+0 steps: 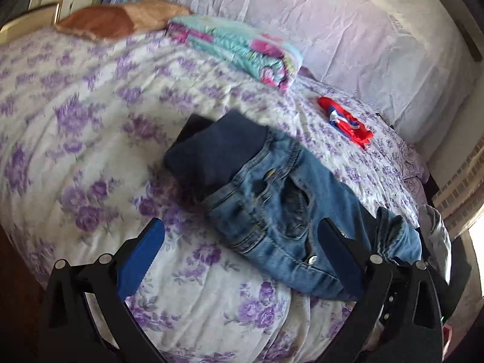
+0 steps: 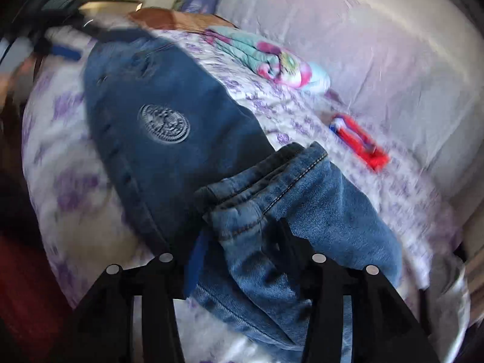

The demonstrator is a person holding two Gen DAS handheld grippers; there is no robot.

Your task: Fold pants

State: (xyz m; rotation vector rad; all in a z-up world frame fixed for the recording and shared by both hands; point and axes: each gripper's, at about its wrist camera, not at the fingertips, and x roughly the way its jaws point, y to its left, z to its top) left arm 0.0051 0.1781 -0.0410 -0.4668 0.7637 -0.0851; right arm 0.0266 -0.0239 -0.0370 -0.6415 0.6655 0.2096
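Small blue jeans [image 1: 272, 199] with a dark navy waistband lie on a bed with a purple-flowered cover [image 1: 75, 115]. In the left wrist view my left gripper [image 1: 242, 227] is open and empty, its jaws wide apart, just above the jeans' lower part. In the right wrist view my right gripper [image 2: 242, 236] is shut on the hem end of the jeans' legs [image 2: 272, 199] and holds it up over the waist part [image 2: 157, 115]. The view is blurred.
A folded turquoise and pink blanket [image 1: 239, 48] lies at the back of the bed. A small red, white and blue garment [image 1: 345, 121] lies to the right. A brown pillow [image 1: 115, 18] is at the far left. A lilac-covered mattress [image 1: 332, 21] stands behind the bed.
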